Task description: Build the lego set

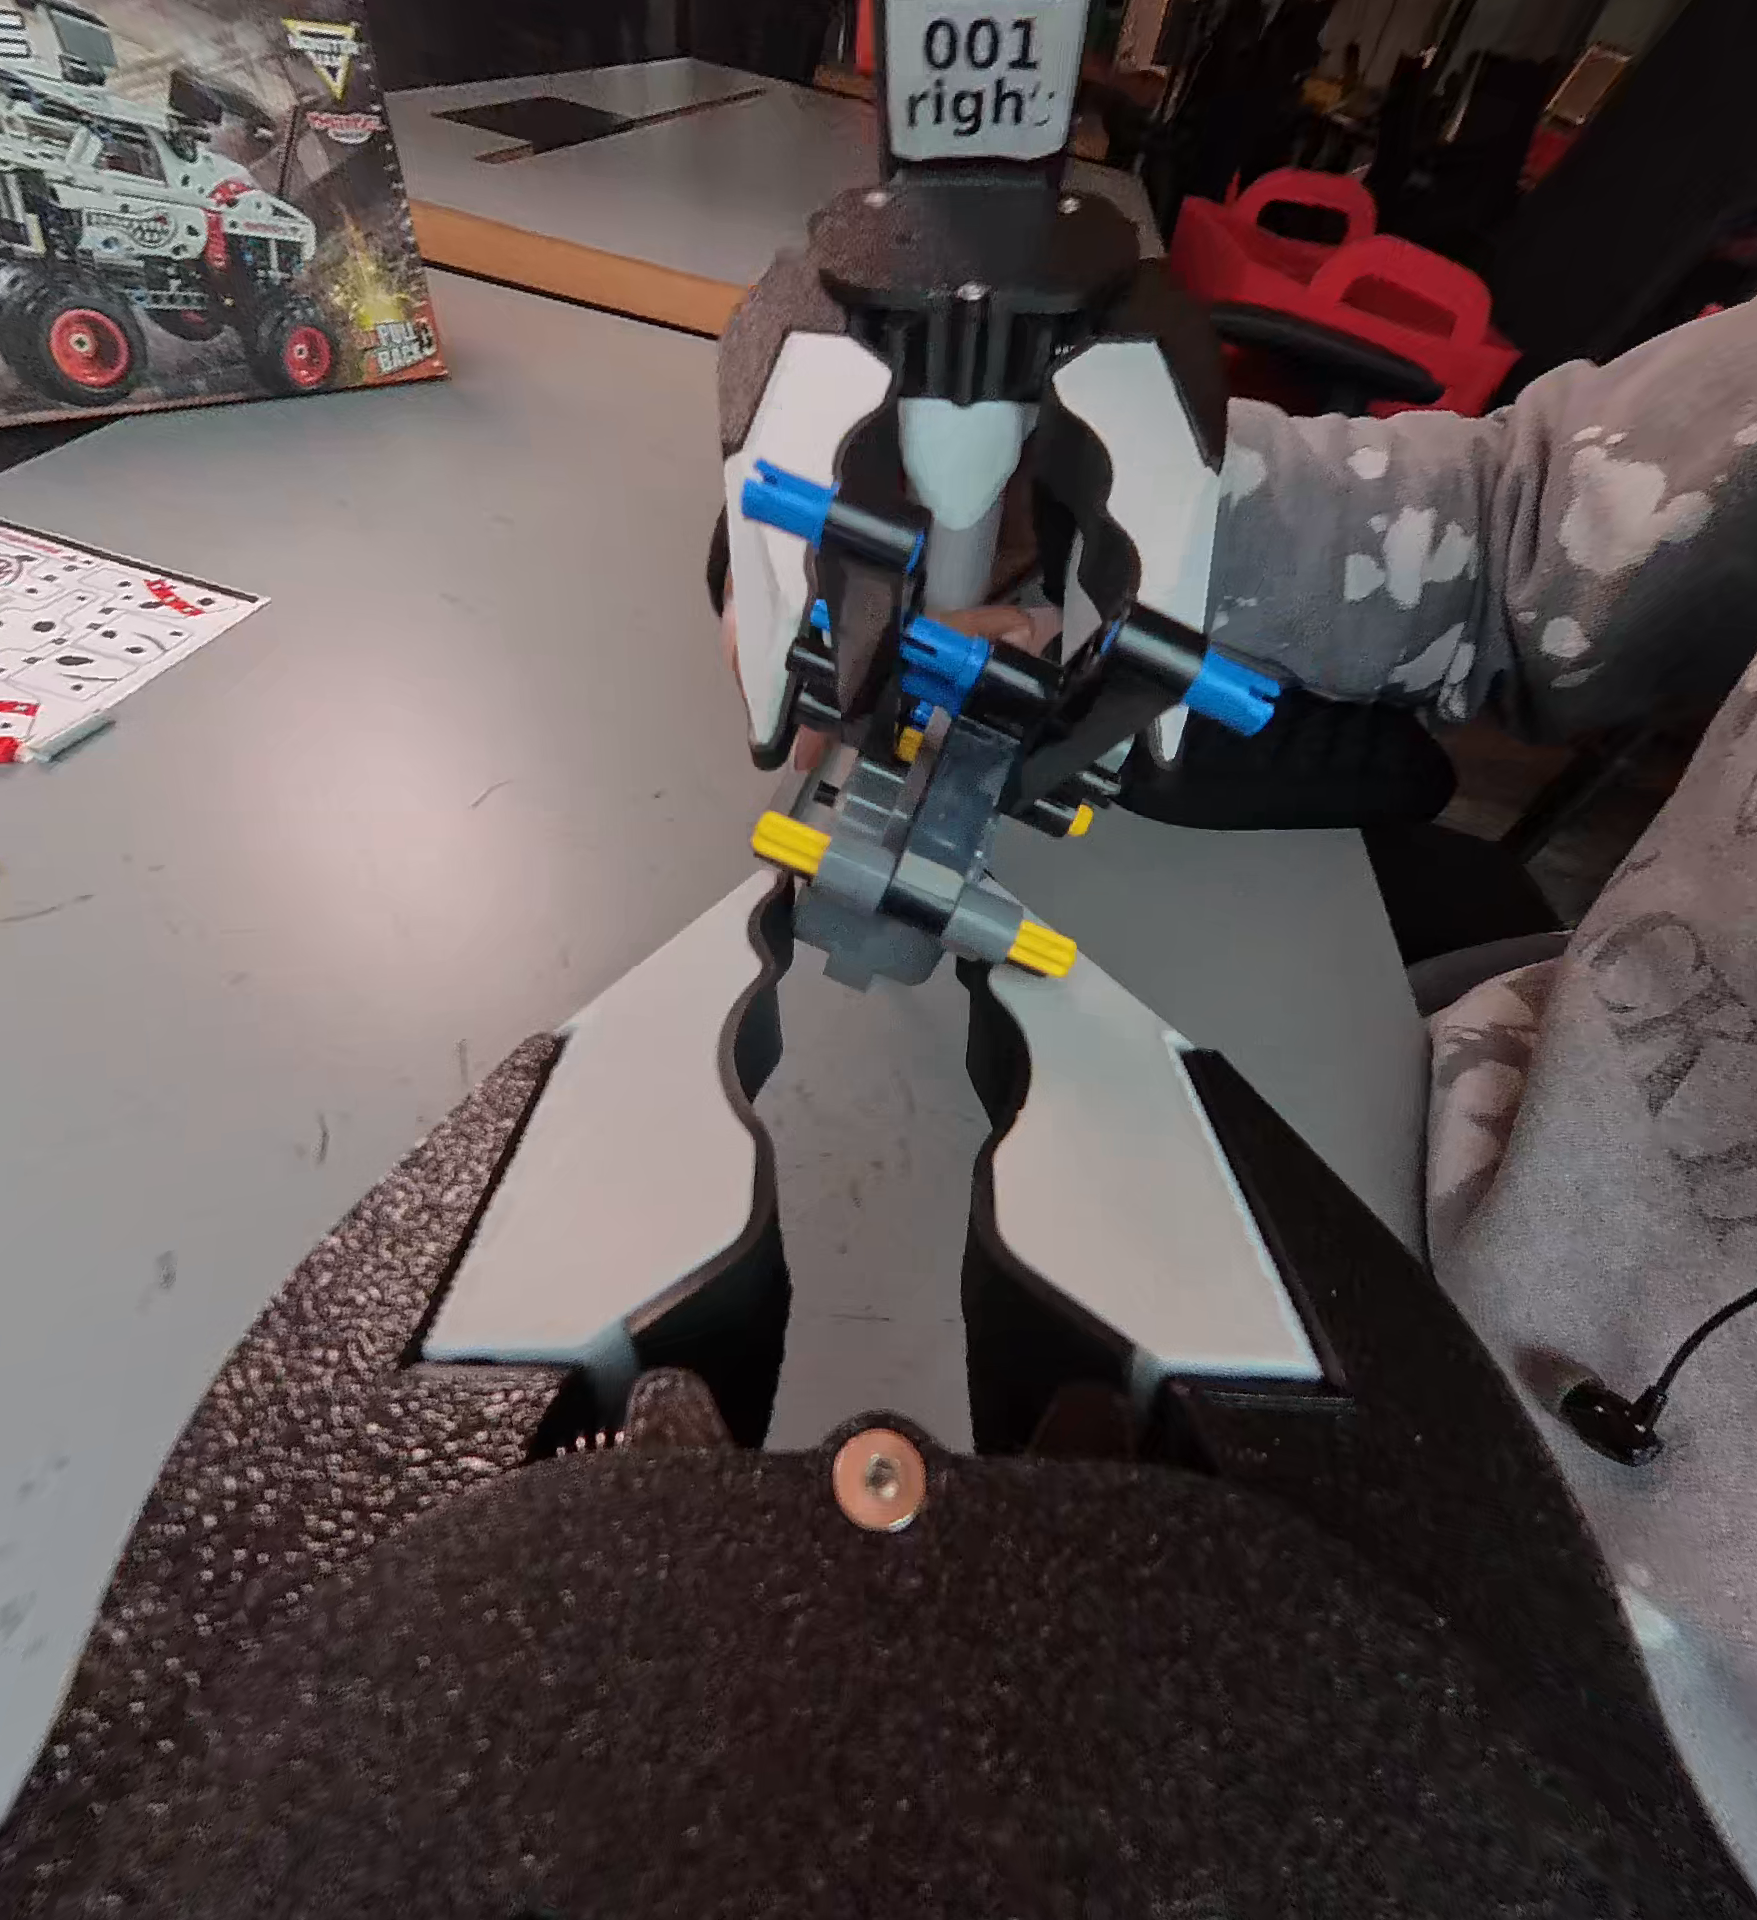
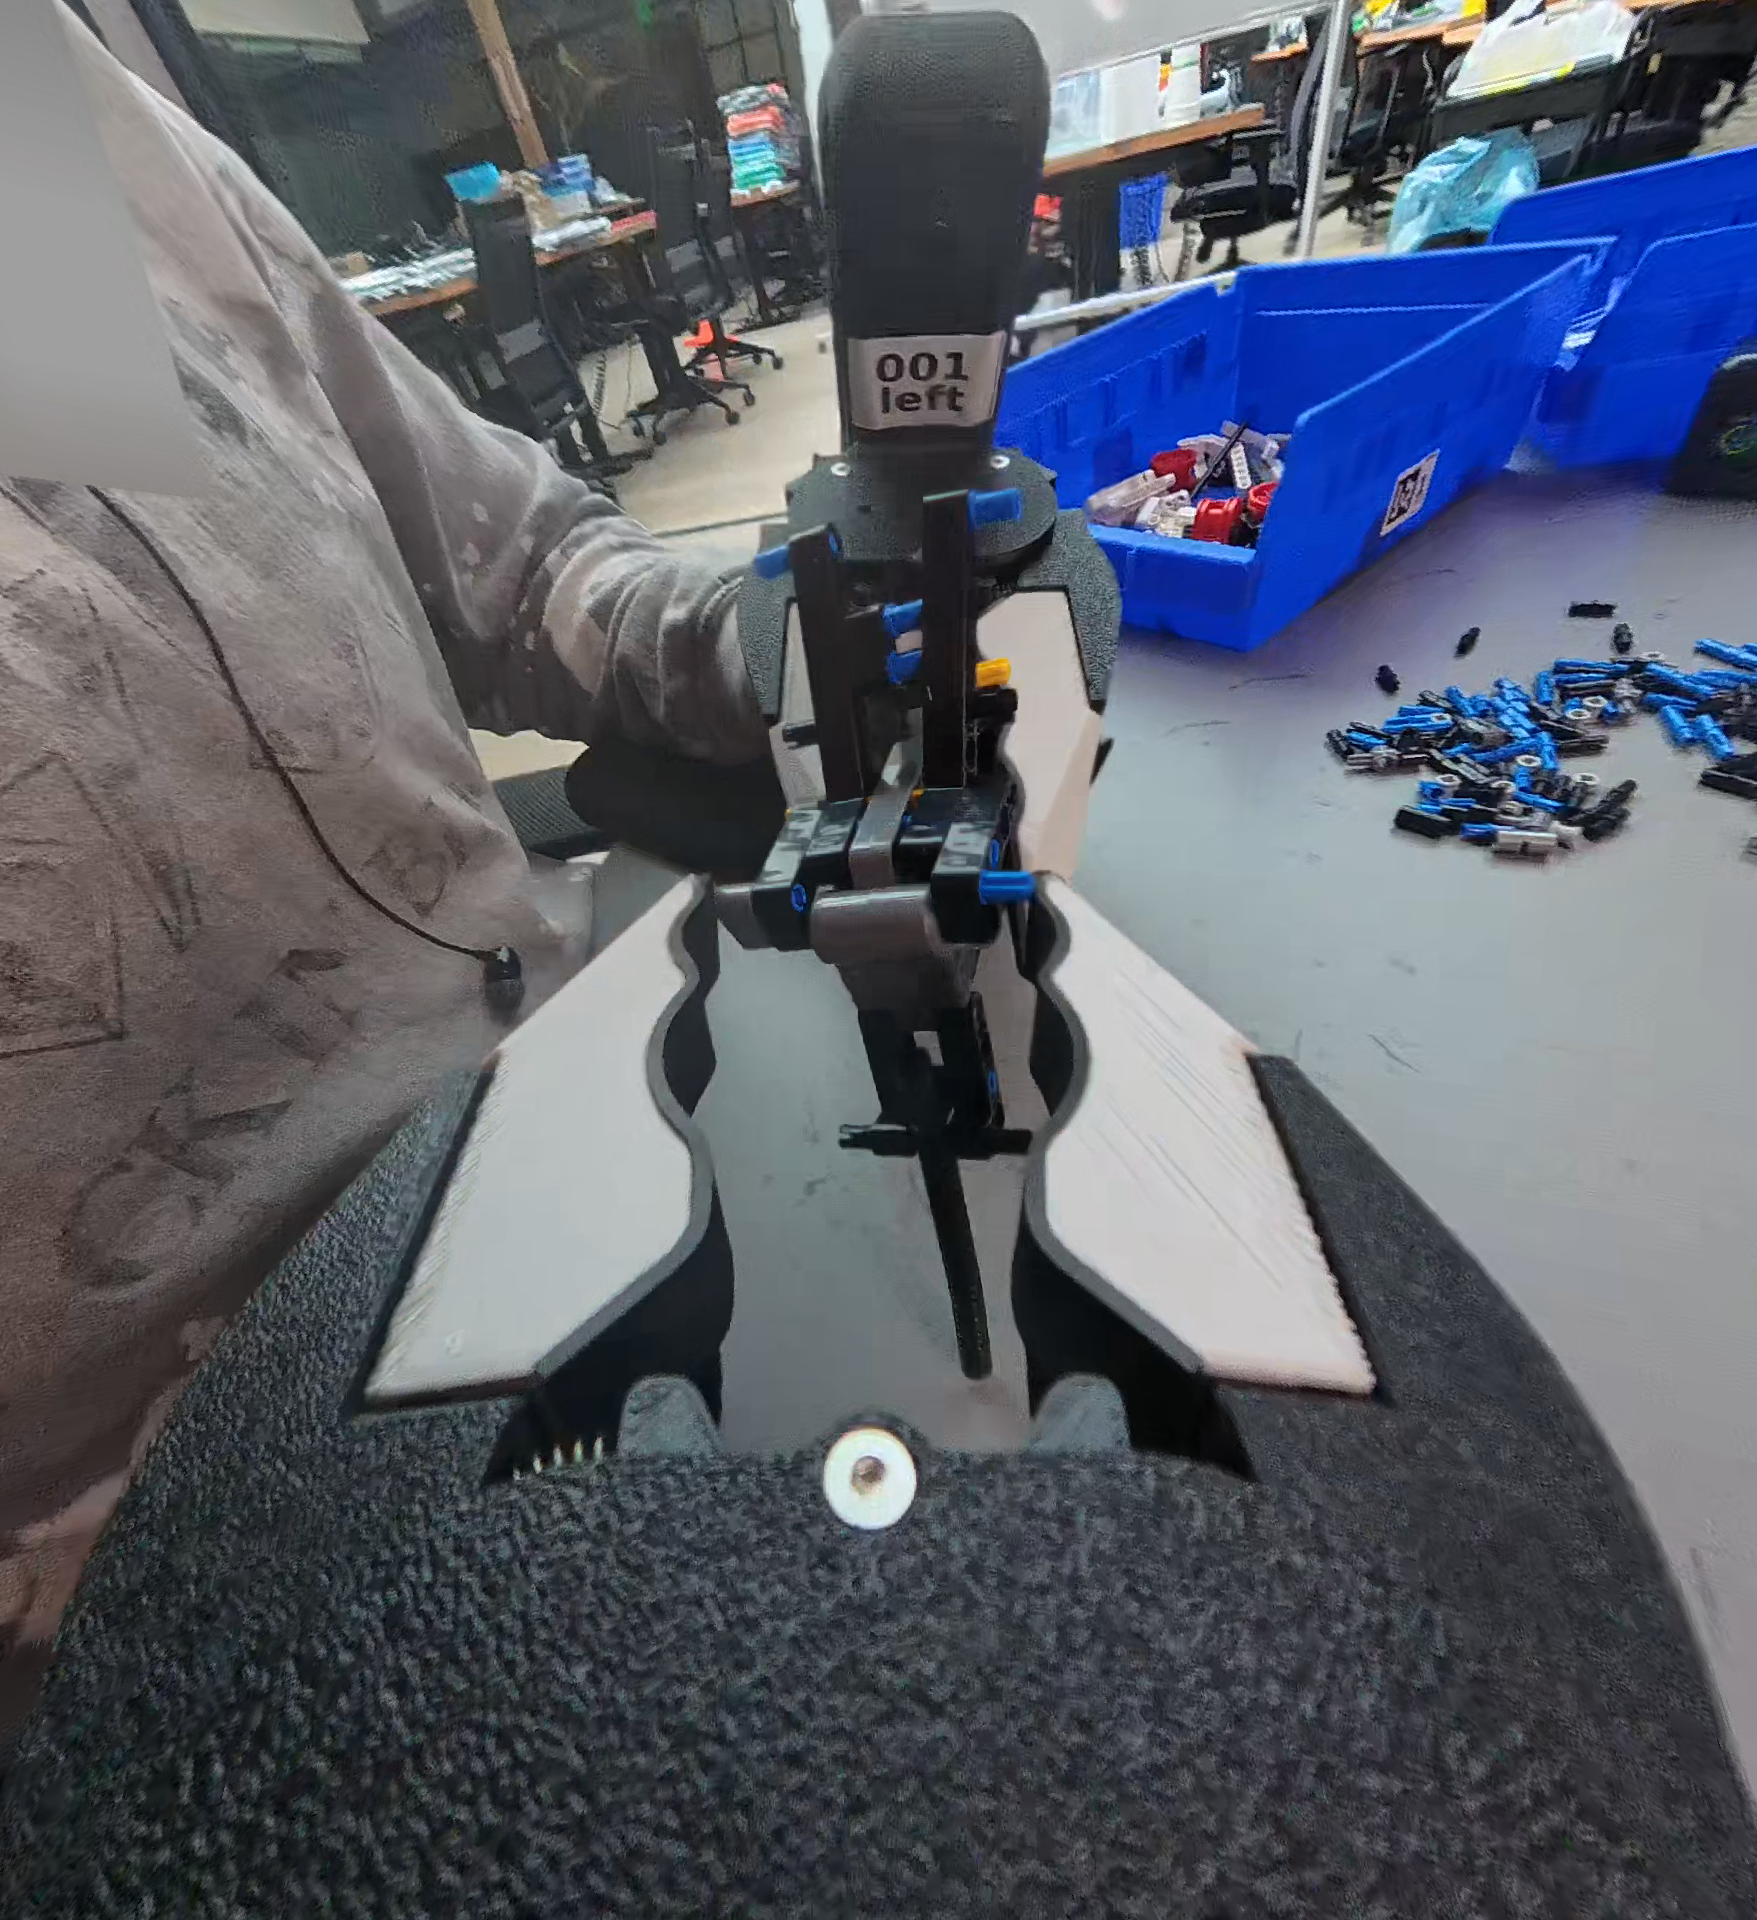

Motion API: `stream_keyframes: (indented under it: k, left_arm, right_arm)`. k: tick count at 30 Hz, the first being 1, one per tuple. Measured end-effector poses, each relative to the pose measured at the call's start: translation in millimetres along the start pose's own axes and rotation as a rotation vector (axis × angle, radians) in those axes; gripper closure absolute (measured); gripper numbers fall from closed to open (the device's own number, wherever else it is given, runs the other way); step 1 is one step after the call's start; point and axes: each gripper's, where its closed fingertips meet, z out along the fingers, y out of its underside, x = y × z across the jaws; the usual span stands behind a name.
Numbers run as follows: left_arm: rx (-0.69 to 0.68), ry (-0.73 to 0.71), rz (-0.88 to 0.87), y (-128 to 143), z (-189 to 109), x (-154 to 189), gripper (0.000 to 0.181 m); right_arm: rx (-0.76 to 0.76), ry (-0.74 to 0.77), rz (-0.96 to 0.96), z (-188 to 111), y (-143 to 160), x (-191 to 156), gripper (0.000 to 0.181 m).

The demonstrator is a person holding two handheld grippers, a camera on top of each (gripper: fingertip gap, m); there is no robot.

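**Speckled black grippers, bleach-spotted grey sleeves**

The left gripper [image 1: 879, 925] and right gripper [image 2: 869, 904] share a rough black speckled body, pale flat finger plates with wavy black inner edges, and a round silver screw [image 1: 879, 1477]. The handles bear white labels. The person wears a grey mottled sweatshirt [image 2: 178, 831] crossed by a thin black cable [image 2: 261, 727].

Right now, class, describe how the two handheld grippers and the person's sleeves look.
Each gripper has a rough black textured body, pale flat fingers with wavy black inner edges, and a screw at the base. Each black handle carries a white label. The sleeves are grey, mottled with pale blotches.
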Motion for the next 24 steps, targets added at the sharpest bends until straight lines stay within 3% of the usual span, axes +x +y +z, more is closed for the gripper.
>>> stream_keyframes:
  k: [6, 8, 13, 20, 24]
  left_arm:
    - [-0.120, -0.111, 0.038, 20.2, -1.5, -21.9, 0.152]
    - [-0.147, -0.131, 0.063, 24.3, -0.2, -24.9, 0.153]
    - [-0.245, -0.178, 0.172, 38.5, 4.8, -27.5, 0.153]
    - [-0.222, -0.140, 0.157, 38.6, 8.0, -23.2, 0.151]
    - [-0.289, -0.089, 0.161, 48.8, 8.7, -19.2, 0.152]
  right_arm:
    - [-0.200, 0.303, -0.256, 1.3, 2.7, 21.6, 0.114]
    - [-0.293, 0.377, -0.325, 5.0, 12.8, 29.7, 0.118]
    - [-0.339, 0.365, -0.340, 13.2, 30.3, 31.6, 0.133]
    - [-0.290, 0.349, -0.359, 17.8, 33.9, 30.4, 0.135]
    - [-0.283, 0.331, -0.372, 20.6, 41.3, 29.0, 0.136]
